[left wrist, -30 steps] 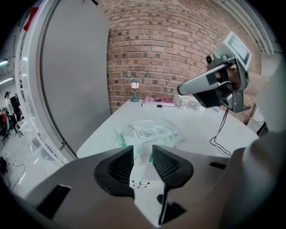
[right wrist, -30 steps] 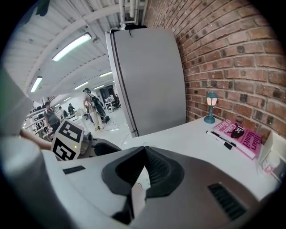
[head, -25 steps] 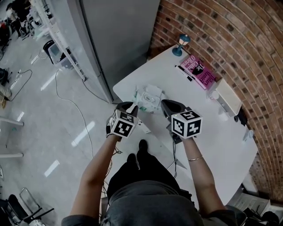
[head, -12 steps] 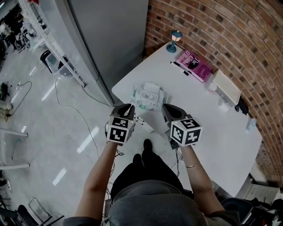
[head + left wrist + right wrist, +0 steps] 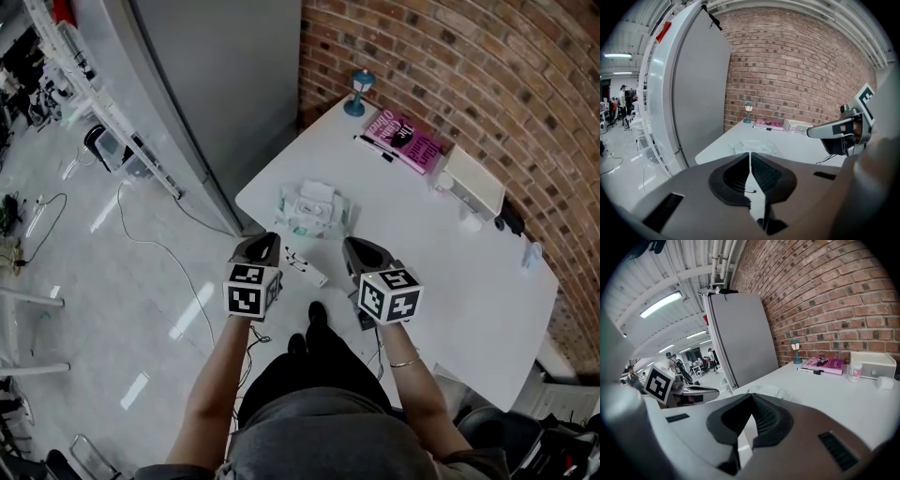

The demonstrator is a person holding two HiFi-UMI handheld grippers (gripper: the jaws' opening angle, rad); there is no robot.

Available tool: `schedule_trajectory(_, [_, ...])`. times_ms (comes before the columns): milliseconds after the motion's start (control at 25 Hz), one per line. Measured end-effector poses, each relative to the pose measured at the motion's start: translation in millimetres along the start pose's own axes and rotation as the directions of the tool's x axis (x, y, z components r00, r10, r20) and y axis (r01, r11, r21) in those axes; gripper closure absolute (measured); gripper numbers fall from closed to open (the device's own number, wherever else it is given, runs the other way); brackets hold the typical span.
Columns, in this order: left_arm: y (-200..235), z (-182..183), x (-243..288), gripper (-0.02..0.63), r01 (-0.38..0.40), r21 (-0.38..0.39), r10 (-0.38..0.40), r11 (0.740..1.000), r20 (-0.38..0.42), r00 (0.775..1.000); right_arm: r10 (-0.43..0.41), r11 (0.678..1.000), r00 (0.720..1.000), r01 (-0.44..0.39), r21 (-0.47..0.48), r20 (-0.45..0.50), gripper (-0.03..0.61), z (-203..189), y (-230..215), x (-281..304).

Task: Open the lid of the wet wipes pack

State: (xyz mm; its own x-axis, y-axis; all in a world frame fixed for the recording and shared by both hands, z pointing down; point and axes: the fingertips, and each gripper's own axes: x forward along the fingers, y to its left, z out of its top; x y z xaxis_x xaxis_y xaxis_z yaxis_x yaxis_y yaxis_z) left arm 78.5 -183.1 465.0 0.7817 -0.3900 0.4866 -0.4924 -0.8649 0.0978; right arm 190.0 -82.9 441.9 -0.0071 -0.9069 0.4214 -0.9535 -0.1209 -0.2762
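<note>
The wet wipes pack [image 5: 314, 208] lies on the worktop [image 5: 427, 248] just beyond both tools. The left tool [image 5: 265, 242] has just closed its jaws on nothing; the right tool [image 5: 354, 247] is closed and empty too. It seems best to steady the pack with one tool and hook the lid's lip with the other. Whether the lid already stands up is unclear.

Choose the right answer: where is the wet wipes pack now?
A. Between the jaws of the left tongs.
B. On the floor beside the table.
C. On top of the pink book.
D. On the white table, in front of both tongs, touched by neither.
D: the wet wipes pack lies on the white table beyond the left tongs, which have just closed on nothing, and the right tongs, also shut and empty.
</note>
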Motion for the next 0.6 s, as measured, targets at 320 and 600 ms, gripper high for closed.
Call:
schedule_trajectory(320, [6,1,-15,0.584,-0.017,-0.053,0.019,0.998,0.044,0.999,0.010,1.000,1.000,-0.010,-0.027,0.006,0.572,-9,11,-4])
schedule_trajectory(600, [10,-6,-21,0.584,-0.018,-0.077,0.021,0.997,0.042,0.999,0.002,1.000,1.000,-0.001,-0.024,0.024,0.575,-11,12,-9])
